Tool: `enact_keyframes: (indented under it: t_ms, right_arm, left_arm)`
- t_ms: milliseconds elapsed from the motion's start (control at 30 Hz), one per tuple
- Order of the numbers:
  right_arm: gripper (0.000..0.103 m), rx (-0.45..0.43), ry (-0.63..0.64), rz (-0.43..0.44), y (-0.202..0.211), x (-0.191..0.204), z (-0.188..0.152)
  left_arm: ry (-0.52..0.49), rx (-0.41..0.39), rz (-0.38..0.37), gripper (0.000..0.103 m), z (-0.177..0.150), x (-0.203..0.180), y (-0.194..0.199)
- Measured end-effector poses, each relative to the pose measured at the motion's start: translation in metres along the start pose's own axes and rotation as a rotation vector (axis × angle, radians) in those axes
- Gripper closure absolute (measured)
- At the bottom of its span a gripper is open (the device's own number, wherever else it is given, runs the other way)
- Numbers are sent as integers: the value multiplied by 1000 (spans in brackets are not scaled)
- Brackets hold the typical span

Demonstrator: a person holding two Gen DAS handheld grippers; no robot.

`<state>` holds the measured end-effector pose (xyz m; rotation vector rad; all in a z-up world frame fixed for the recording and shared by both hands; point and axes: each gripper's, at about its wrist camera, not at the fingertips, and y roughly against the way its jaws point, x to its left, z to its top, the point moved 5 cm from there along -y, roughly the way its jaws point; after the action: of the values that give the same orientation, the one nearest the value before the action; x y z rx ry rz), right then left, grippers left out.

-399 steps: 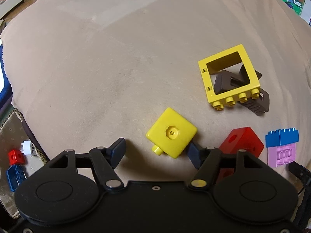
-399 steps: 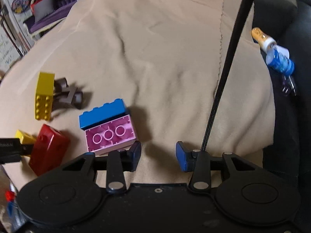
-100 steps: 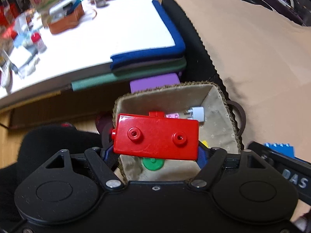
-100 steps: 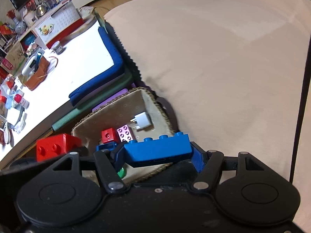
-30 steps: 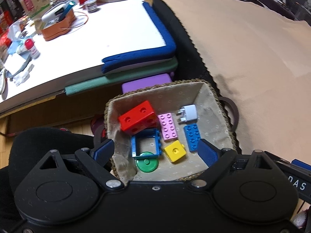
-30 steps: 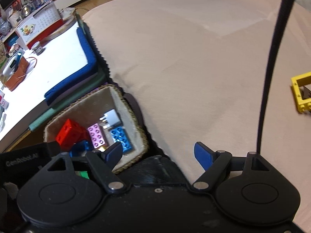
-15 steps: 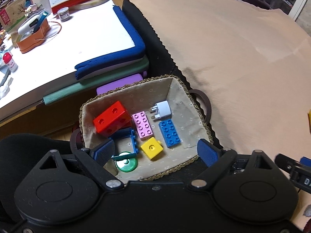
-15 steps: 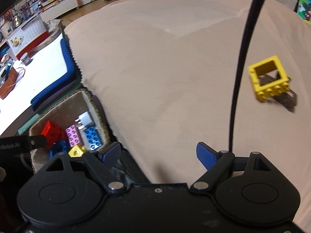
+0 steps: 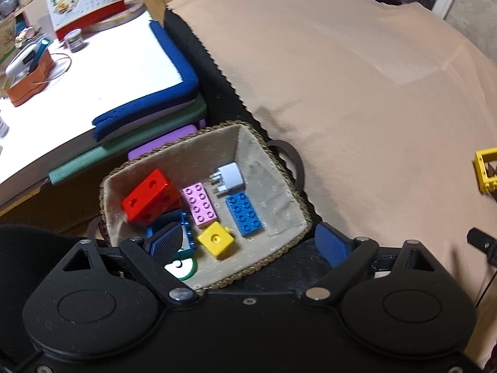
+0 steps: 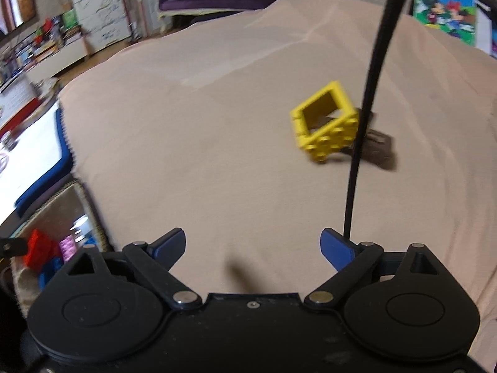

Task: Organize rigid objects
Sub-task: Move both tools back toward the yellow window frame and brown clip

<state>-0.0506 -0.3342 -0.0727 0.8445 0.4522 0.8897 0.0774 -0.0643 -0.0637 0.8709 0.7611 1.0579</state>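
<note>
Right wrist view: right gripper, jaws just opened wide, nothing held between them. Yellow frame block is catalogued far and to the right of the fingers on the beige cloth, leaning against a brown piece; no long axis can be made out. Left gripper, jaws wide and empty, is recorded over the basket; the right is judged nearer the block.
</note>
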Motion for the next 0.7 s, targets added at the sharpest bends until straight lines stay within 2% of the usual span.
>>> enact_keyframes:
  t_ms: [167, 367, 467, 567, 700]
  right_arm:
    - [9, 5, -73, -16, -9, -34, 9]
    - [9, -68, -151, -78, -5, -73, 50]
    - [9, -92, -150, -127, -12, -82, 73]
    - [17, -80, -166, -148, -26, -89, 90]
    - [21, -27, -196, -167, -37, -101, 91]
  left_arm:
    - [-28, 28, -19, 14, -5, -14, -7]
    - [-46, 58, -54, 14, -12, -29, -13]
    - [-64, 67, -65, 14, -17, -38, -15]
    - [-85, 72, -73, 14, -22, -47, -17]
    - [-107, 79, -83, 14, -26, -55, -18]
